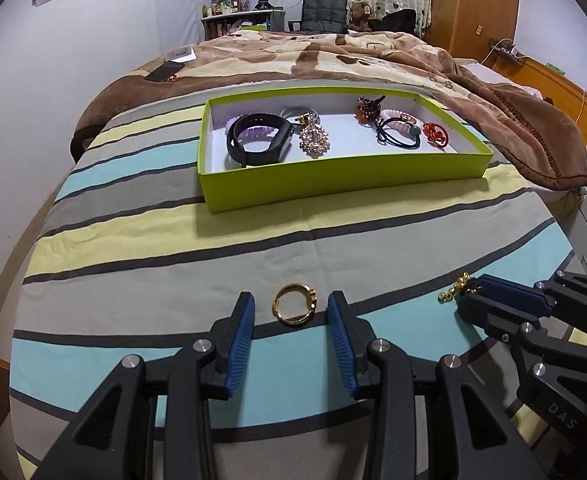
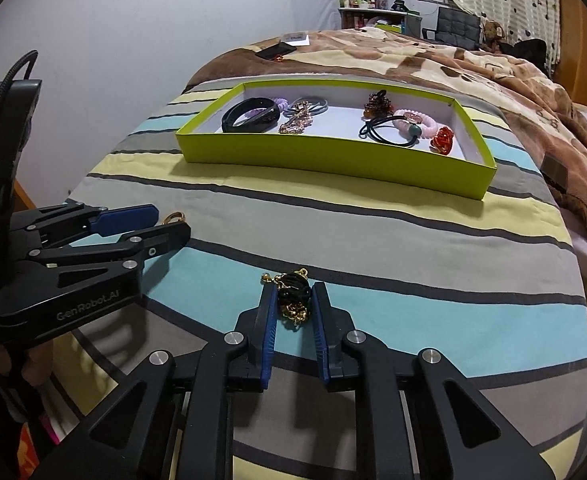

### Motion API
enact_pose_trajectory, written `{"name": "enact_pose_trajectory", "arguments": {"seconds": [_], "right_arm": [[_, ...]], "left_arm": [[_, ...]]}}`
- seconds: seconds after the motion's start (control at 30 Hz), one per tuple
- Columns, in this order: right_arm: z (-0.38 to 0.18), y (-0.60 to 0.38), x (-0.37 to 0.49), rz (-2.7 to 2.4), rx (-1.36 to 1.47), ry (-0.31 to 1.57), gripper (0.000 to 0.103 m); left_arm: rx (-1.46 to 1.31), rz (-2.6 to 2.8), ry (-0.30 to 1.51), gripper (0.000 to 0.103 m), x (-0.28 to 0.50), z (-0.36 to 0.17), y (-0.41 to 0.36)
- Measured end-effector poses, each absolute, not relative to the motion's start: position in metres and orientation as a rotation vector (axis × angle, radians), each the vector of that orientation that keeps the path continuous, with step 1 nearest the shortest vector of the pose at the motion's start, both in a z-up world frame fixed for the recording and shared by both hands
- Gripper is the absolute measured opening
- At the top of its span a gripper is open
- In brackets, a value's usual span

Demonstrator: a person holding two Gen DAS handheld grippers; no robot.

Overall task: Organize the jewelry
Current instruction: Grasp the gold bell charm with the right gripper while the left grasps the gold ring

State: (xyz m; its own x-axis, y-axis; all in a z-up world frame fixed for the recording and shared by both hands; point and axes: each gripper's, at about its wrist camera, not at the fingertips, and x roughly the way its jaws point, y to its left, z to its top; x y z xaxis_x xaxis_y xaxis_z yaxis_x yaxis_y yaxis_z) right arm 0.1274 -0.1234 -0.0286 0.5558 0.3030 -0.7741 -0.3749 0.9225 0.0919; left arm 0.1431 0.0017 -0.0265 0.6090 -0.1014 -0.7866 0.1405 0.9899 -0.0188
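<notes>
Two grippers rest low over the striped bedsheet (image 1: 173,248). Our left gripper (image 1: 291,312) has its fingers spread wide, and a gold ring (image 1: 295,309) lies flat on the sheet between the blue pads, touching neither. Our right gripper (image 2: 293,304) has its fingers drawn in against a black and gold hair ornament (image 2: 293,296); whether the pads actually press it we cannot tell, though little gap shows on either side. In the left wrist view that gripper enters at four o'clock, with the ornament's gold chain poking out past its tips.

At twelve o'clock from both grippers, well apart from them, sits the lime-green box (image 1: 333,188). Inside it, toward its left end, lie a black band (image 1: 257,140) and a rhinestone brooch (image 1: 313,138); toward its right end, a brown claw clip (image 1: 369,106), a black hair tie (image 1: 397,140), a pink coil tie (image 1: 395,122) and a red ornament (image 1: 436,134).

A brown blanket (image 1: 333,56) covers the bed beyond the box, and a phone (image 1: 164,71) lies on it at eleven o'clock.
</notes>
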Motion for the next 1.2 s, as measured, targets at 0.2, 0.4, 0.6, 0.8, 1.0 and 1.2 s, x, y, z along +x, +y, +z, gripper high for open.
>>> {"name": "enact_pose_trajectory", "arguments": {"seconds": [0.2, 0.4, 0.6, 0.8, 1.0, 1.2], "right_arm": [[-0.027, -0.13, 0.124, 0.394, -0.066, 0.888, 0.017], [-0.025, -0.141, 0.12, 0.384, -0.042, 0.875, 0.017], [-0.02, -0.148, 0.115, 0.377, -0.02, 0.859, 0.017], [-0.012, -0.154, 0.109, 0.373, 0.003, 0.833, 0.017], [-0.001, -0.158, 0.107, 0.367, 0.014, 0.802, 0.017], [0.007, -0.162, 0.106, 0.363, 0.02, 0.778, 0.017]], "left_arm": [[0.069, -0.153, 0.899, 0.024, 0.142, -0.025, -0.005], [0.06, -0.158, 0.894, 0.024, 0.135, -0.024, -0.005], [0.028, -0.161, 0.877, 0.024, 0.124, -0.02, -0.002], [-0.008, -0.17, 0.827, 0.024, 0.114, -0.006, 0.001], [-0.031, -0.194, 0.763, 0.024, 0.108, 0.011, 0.002], [-0.043, -0.227, 0.708, 0.024, 0.104, 0.026, 0.001]]}}
